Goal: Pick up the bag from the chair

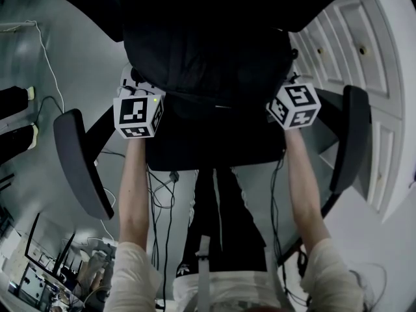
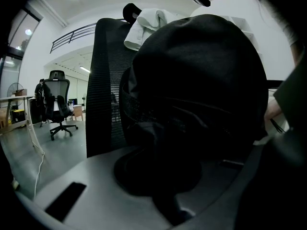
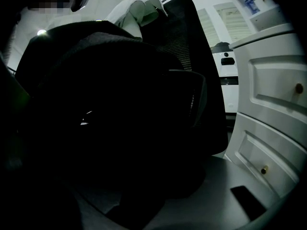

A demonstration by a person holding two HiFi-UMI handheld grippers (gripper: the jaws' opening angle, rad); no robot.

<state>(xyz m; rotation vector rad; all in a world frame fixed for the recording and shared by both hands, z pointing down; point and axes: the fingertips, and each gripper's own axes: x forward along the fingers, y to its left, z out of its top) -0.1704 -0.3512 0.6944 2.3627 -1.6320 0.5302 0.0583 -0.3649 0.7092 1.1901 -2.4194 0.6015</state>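
Note:
A bulky black bag (image 1: 208, 51) sits on the seat (image 1: 214, 149) of a black office chair. My left gripper (image 1: 138, 99) is against the bag's left side and my right gripper (image 1: 292, 96) against its right side; their marker cubes hide the jaws from above. In the left gripper view the bag (image 2: 201, 90) fills the frame, and my left gripper (image 2: 175, 214) is shut on a fold of its black fabric. The right gripper view is very dark. There the bag (image 3: 105, 109) bulges between the jaws of my right gripper (image 3: 129, 214), which grips a thick part of it.
The chair's armrests (image 1: 79, 161) (image 1: 351, 135) flank both hands. A white cloth (image 2: 146, 25) hangs over the mesh backrest (image 2: 103, 90). A white cabinet with drawers (image 3: 273, 104) stands close on the right. Cables (image 1: 159, 207) trail on the floor. Another office chair (image 2: 57, 104) stands far off.

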